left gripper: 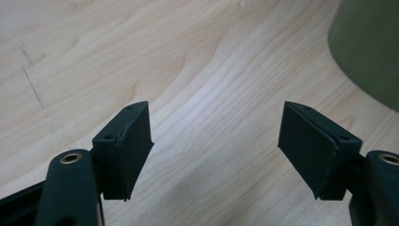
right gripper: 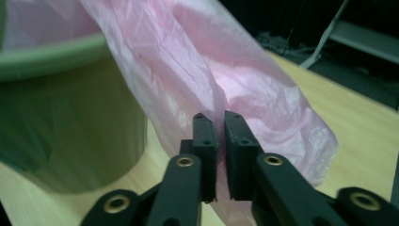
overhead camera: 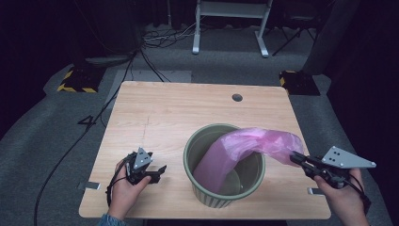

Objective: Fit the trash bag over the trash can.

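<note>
Pink plastic bag (overhead camera: 244, 150) drapes from inside the green ribbed bin (overhead camera: 224, 165) over its right rim, on the wooden table (overhead camera: 179, 108). Right gripper (overhead camera: 297, 159): jaws nearly together, pinching a fold of the bag outside the rim. Left gripper (overhead camera: 160, 172): jaws wide apart, empty, low over the table left of the bin.

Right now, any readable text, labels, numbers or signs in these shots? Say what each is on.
"4": a dark mark shaped like that digit on the grey floor left of the table; it may only be tape or cable.
No words, brands or labels on the green bin, the pink bag, or either gripper.
Yellow and black stripes on the stand foot at far left are a hazard pattern, no text.
</note>
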Demonstrator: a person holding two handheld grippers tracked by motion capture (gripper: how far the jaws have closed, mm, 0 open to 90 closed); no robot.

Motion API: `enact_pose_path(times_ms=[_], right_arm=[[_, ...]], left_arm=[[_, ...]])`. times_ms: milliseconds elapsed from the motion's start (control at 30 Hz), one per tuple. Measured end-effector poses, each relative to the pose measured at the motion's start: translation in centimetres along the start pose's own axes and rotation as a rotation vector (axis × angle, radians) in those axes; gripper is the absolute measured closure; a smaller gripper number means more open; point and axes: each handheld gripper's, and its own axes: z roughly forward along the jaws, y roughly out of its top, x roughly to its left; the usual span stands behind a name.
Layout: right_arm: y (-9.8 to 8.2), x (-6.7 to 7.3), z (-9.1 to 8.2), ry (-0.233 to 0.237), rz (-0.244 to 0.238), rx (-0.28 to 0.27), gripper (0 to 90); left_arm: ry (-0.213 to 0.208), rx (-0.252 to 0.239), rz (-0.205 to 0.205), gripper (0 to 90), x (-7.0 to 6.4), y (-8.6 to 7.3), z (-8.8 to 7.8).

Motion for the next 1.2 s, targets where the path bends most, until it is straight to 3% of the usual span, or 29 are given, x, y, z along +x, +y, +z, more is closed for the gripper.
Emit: enact_pose_path(times_ms=[167, 333, 500, 833, 1200], right_arm=[[2.3, 0.3, -0.1, 0.013, -0.035, -0.043, 87.7], [4.6, 0.9, 0.4, 0.041, -0.063, -0.088, 87.0], [6.3, 1.8, 1.0, 0.078, -0.095, -0.113, 86.8], [8.1, 3.7, 2.7, 0.136, -0.151, -0.098, 86.7], [8.9, 4.6, 3.7, 0.166, -0.176, -0.087, 86.7]], left_arm=[[-0.016, -0.014, 0.021, 26.4, -0.1, 1.5, -1.2], [-0.023, -0.077, 0.042, 26.3, -0.5, 4.1, -3.2], [-0.029, -0.107, 0.055, 26.1, -0.7, 5.7, -4.1], [-0.041, -0.148, 0.058, 26.0, -1.1, 7.8, -5.4], [-0.154, -0.218, 0.080, 26.4, -1.6, 9.8, -6.4]])
